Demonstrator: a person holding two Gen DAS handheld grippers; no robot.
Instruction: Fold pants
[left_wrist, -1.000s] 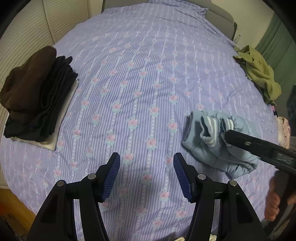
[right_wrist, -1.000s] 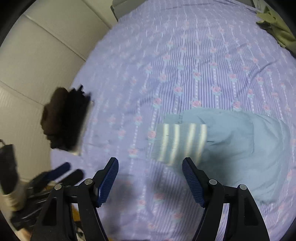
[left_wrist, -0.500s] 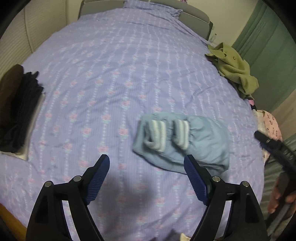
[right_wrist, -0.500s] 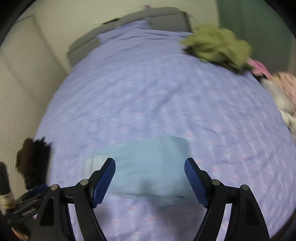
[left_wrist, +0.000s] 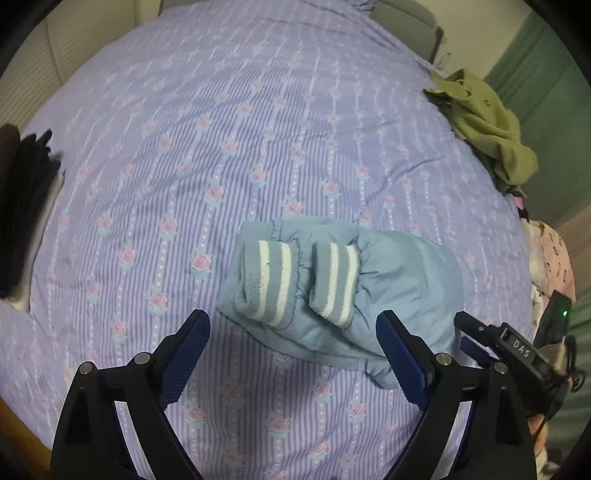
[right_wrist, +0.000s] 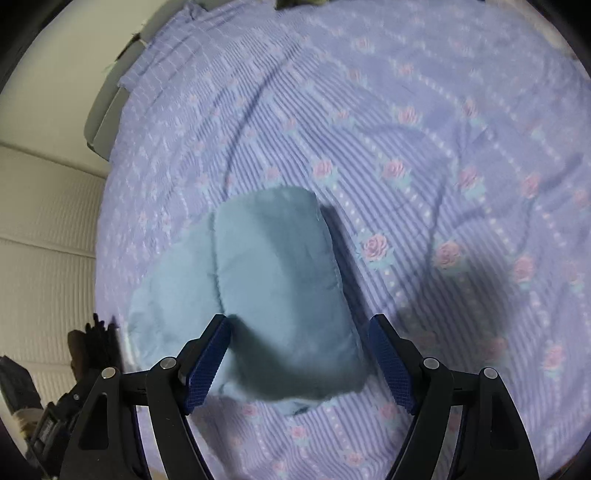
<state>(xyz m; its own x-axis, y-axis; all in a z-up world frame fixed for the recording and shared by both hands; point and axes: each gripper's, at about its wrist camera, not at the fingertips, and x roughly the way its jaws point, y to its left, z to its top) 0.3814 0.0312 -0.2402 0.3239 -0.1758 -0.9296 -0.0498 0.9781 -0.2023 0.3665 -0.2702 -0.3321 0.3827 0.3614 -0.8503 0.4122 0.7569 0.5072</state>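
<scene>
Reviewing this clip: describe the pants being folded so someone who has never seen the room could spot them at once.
On the lilac rose-print bedspread, look near the front edge, just ahead of the open left gripper. The pants are a padded light-blue bundle, the only item with two white-striped ribbed cuffs, unlike the olive garment or the dark stack.

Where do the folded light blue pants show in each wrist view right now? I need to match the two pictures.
Left wrist: light blue pants at centre, striped cuffs on top, just beyond the open left gripper.
Right wrist: centre-left, reaching between the open right gripper fingers; cuffs hidden.
Shared landmark: dark clothes stack.
</scene>
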